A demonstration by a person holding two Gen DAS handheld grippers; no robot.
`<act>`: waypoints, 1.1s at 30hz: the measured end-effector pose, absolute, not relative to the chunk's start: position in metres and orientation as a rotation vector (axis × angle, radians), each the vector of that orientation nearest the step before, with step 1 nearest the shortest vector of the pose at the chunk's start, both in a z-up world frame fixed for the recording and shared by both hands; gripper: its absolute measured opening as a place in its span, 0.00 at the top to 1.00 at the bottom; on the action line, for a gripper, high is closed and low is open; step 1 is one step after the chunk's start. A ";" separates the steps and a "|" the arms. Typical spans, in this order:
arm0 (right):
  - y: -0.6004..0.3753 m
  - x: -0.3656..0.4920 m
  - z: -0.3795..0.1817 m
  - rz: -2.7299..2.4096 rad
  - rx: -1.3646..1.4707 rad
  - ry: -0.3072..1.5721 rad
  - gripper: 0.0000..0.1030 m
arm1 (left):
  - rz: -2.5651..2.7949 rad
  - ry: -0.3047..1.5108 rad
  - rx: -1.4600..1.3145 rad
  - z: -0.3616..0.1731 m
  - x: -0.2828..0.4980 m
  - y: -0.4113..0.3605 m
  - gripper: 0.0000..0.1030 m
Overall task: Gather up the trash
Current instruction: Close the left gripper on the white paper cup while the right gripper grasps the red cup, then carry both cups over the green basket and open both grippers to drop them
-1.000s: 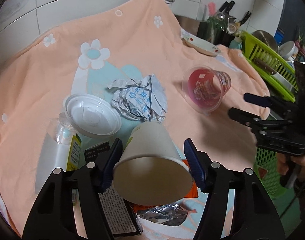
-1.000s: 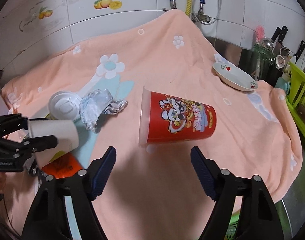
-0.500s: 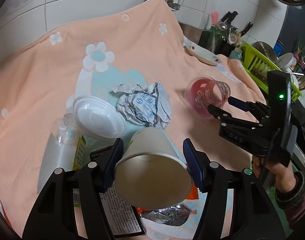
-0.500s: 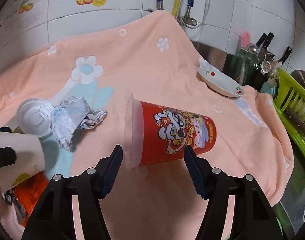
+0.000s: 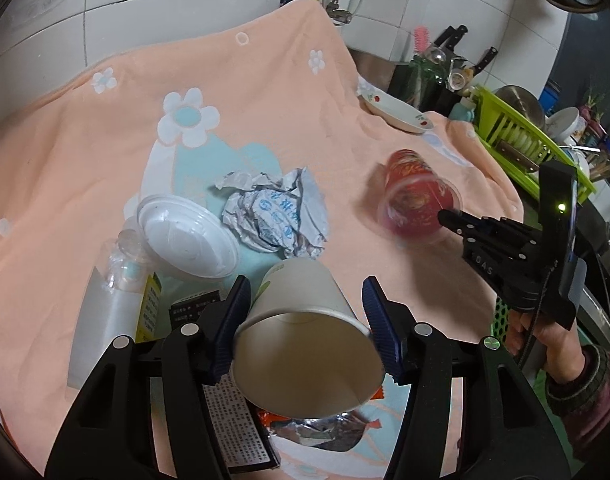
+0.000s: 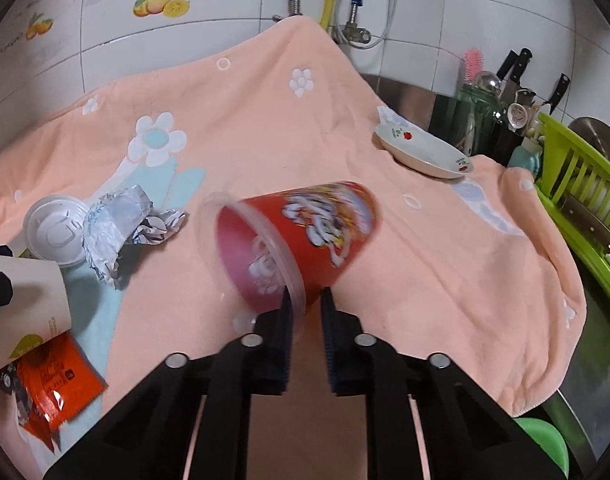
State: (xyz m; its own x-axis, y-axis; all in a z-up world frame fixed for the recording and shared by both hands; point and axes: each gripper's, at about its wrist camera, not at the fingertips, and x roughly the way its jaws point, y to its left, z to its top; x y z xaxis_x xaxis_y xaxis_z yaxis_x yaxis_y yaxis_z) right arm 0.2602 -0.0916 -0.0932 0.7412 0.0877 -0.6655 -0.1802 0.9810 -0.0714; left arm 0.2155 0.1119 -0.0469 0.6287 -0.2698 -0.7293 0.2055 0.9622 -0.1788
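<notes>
Red plastic, printed with a cartoon figure, makes up the tipped cup (image 6: 305,236) lying on its side on the peach flowered towel (image 6: 265,120) that covers the tabletop. Its clear rim faces the right gripper (image 6: 305,300), whose jaws have pinched narrow onto the lower edge of that rim: one finger inside the mouth, the other outside against the wall. The cup is blurred. In the left wrist view the same cup (image 5: 417,208) sits right at the tip of the right gripper (image 5: 449,216), held by a hand (image 5: 545,340) in a dark sleeve.

The left gripper (image 5: 305,316) clamps a white paper cup (image 5: 305,328) at middling width, mouth toward the camera. Beyond it lie crumpled paper (image 5: 277,216), a white plastic lid (image 5: 189,236), a clear bottle (image 5: 109,300) and an orange wrapper (image 6: 53,384).
</notes>
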 end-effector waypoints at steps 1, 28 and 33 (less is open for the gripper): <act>-0.094 0.259 -0.092 0.149 -0.131 0.718 0.95 | -0.275 0.847 -0.080 -0.046 0.215 0.110 0.45; -0.180 0.131 -0.047 0.115 -0.158 0.604 0.96 | -0.462 0.824 -0.074 -0.035 0.193 0.021 0.45; -0.208 0.096 -0.048 0.050 -0.166 0.604 0.95 | -0.519 0.814 -0.061 -0.030 0.184 -0.006 0.45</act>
